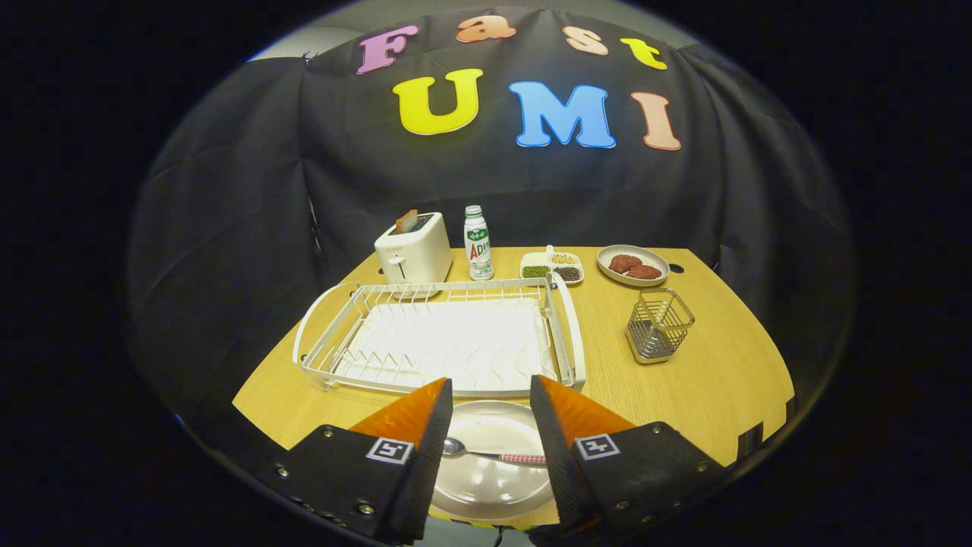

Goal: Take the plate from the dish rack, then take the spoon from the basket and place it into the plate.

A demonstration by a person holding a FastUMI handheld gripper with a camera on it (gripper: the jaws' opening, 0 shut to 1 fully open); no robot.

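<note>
One spoon [486, 454] lies in one plate [490, 486], between open tool [490, 410] fingers.

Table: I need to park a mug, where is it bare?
Bare table lies right of the rack, around the basket. Crowded behind the rack: toaster, bottle, dishes. The open gripper straddles the plate with the spoon.

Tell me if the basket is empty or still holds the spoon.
Empty: the basket shows bare wire, and the spoon lies in the plate, between the open gripper's fingers.
</note>
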